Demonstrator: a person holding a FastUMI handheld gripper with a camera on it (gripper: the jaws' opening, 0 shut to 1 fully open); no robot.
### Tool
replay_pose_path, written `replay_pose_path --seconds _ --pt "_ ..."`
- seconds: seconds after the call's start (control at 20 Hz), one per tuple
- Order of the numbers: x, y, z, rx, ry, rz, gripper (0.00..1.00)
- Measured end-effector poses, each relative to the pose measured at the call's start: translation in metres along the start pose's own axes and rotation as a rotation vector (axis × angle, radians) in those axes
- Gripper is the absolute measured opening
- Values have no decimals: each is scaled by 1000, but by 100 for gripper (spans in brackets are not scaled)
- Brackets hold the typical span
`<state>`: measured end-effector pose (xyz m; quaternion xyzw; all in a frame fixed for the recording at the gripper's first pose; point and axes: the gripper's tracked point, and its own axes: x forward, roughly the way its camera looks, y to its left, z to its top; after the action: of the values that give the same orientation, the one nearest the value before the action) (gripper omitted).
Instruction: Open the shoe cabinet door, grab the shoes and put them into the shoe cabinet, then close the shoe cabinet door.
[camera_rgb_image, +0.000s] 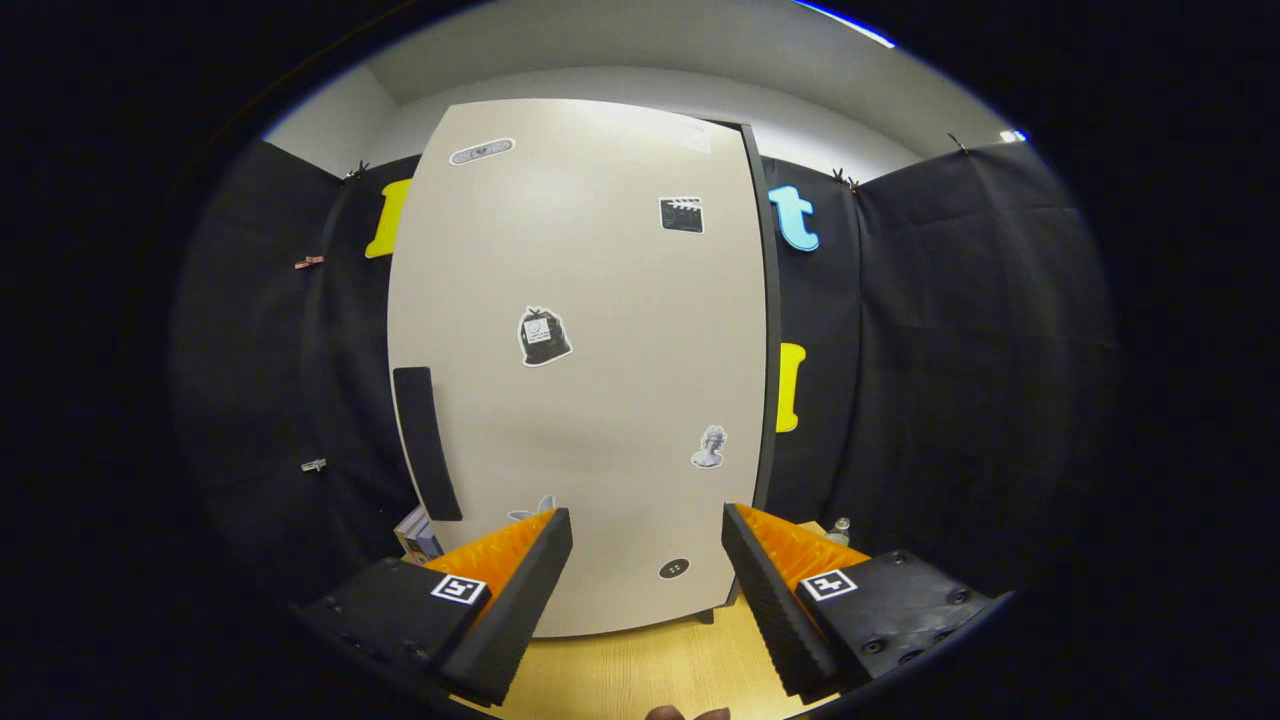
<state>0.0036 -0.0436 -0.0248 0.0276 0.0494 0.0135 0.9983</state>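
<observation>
Ahead of gripper (647, 560): cabinet (580, 360) door shut, handle (427, 442) far left. 2 fingers spread, empty. Risk: fingers slip off slim handle, door stays closed. Shoes: can't tell where.

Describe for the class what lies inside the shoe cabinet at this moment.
Nothing inside can be seen: the cabinet door is shut and covers the interior. Visible are only its stickers and dark handle. The open gripper faces the door, holding nothing.

The shut cabinet door (580, 370) blocks the way just ahead of the open claw (648, 525); bare counter (640, 670) lies between.
</observation>
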Motion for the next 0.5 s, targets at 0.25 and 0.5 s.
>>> replay_pose_path --seconds 0.25,0.5 --pt "1 0 -1 1 3 4 98" --pt "3 -7 1 23 2 -6 98"
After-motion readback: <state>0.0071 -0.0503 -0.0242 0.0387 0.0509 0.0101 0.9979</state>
